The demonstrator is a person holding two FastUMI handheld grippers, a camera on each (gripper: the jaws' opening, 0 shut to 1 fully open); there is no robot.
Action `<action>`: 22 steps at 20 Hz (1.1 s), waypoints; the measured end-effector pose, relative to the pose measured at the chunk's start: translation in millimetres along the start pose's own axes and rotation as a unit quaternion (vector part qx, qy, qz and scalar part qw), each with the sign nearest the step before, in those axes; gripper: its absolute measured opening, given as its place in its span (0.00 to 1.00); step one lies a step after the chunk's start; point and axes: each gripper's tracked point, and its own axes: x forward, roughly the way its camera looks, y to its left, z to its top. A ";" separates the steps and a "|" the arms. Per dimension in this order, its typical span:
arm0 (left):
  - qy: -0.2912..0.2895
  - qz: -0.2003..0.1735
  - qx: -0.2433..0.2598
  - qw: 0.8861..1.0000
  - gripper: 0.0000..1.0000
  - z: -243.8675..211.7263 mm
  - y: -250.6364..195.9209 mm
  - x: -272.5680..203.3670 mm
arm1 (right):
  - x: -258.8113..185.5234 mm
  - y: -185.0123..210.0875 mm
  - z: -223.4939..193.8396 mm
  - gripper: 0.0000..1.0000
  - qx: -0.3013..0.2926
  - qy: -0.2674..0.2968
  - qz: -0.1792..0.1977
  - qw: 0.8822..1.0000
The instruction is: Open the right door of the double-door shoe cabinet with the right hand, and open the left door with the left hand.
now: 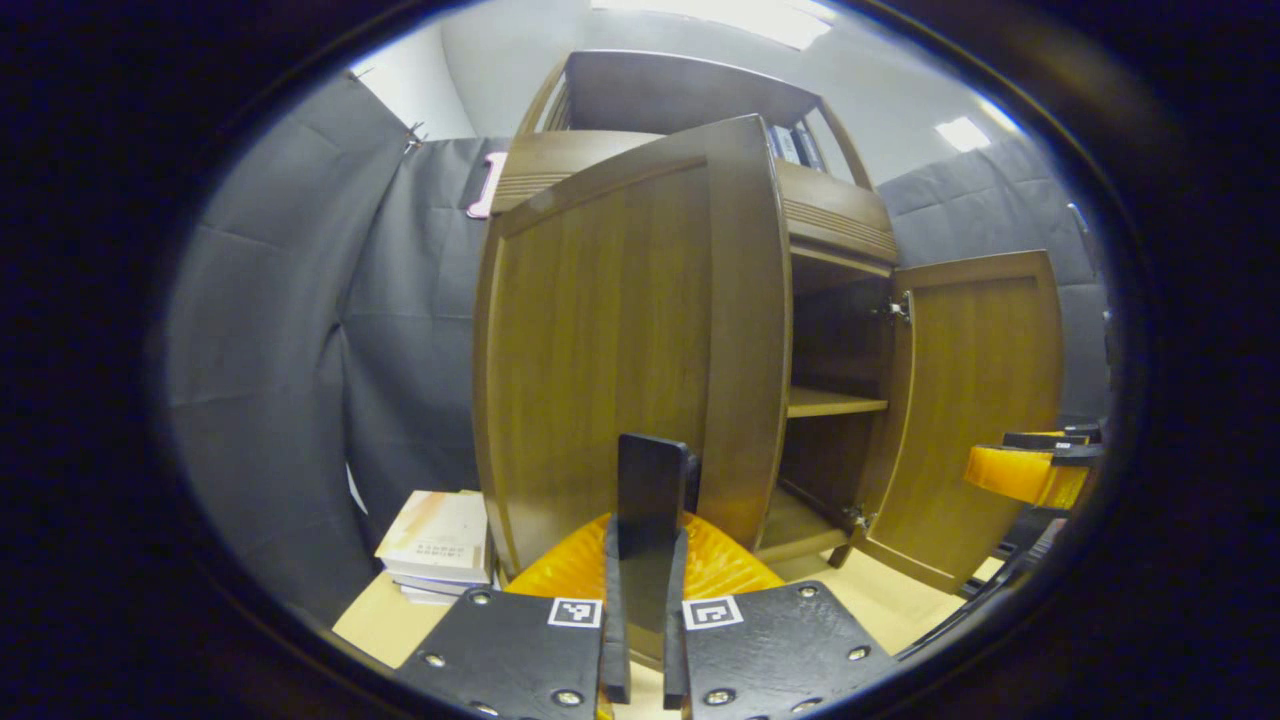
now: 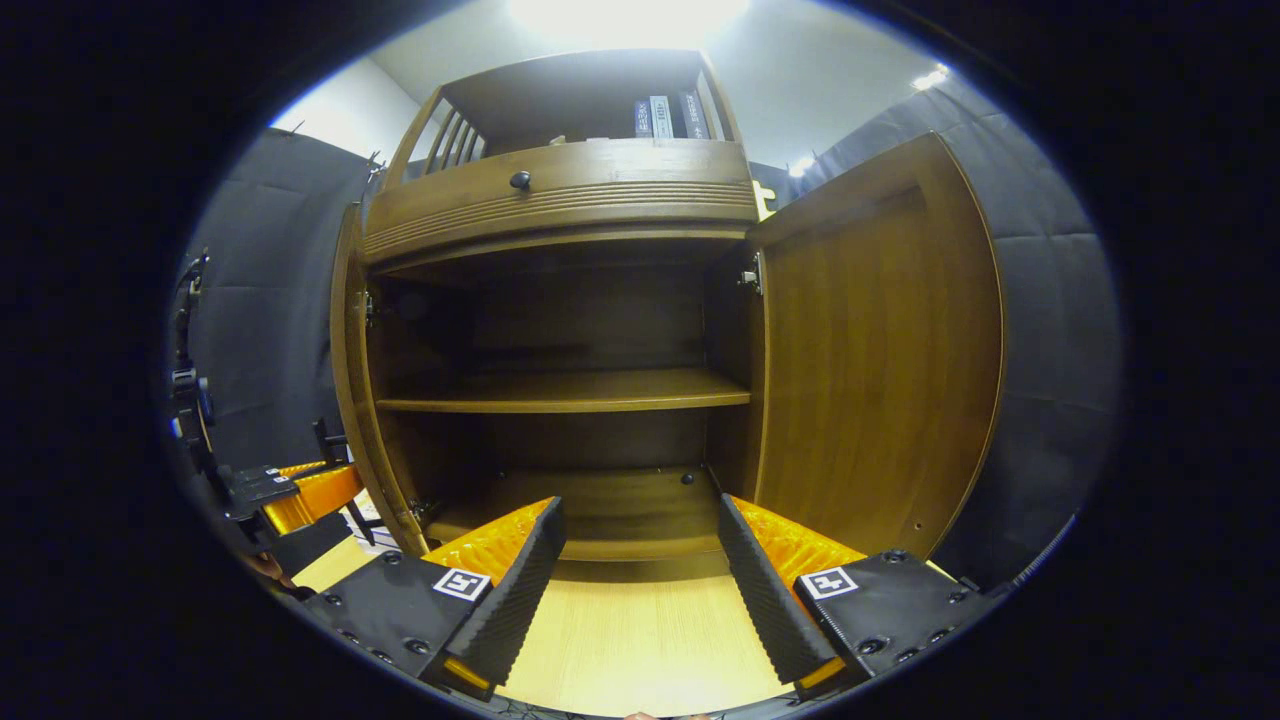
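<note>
Doors of the shoe cabinet [image 2: 560, 200] both stand swung out. In the right gripper view my right gripper [image 2: 635, 570] hangs low before the open middle, jaws spread wide with nothing between them, the right door [image 2: 880, 350] hinged out on one side and the left door [image 2: 352, 380] seen edge-on at the other. The inner shelf [image 2: 565, 392] lies bare, and books [image 2: 665, 115] stand in the top compartment. In the left gripper view my left gripper [image 1: 645, 590] has its jaws pressed onto a dark upright handle [image 1: 650, 490] at the left door's [image 1: 620, 330] free edge. A stack of books [image 1: 440, 545] lies on the floor beside the cabinet.
</note>
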 end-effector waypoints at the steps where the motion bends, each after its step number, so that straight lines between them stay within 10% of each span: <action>1: -0.001 0.002 -0.001 1.000 0.13 0.8 2.1 -1.0 | -0.8 1.2 -0.5 0.93 -0.001 0.000 0.001 1.000; 22: -0.018 -0.014 -0.015 1.000 0.14 2.1 90.1 -31.6 | 2.1 23.6 3.5 0.93 -0.012 0.004 0.022 1.000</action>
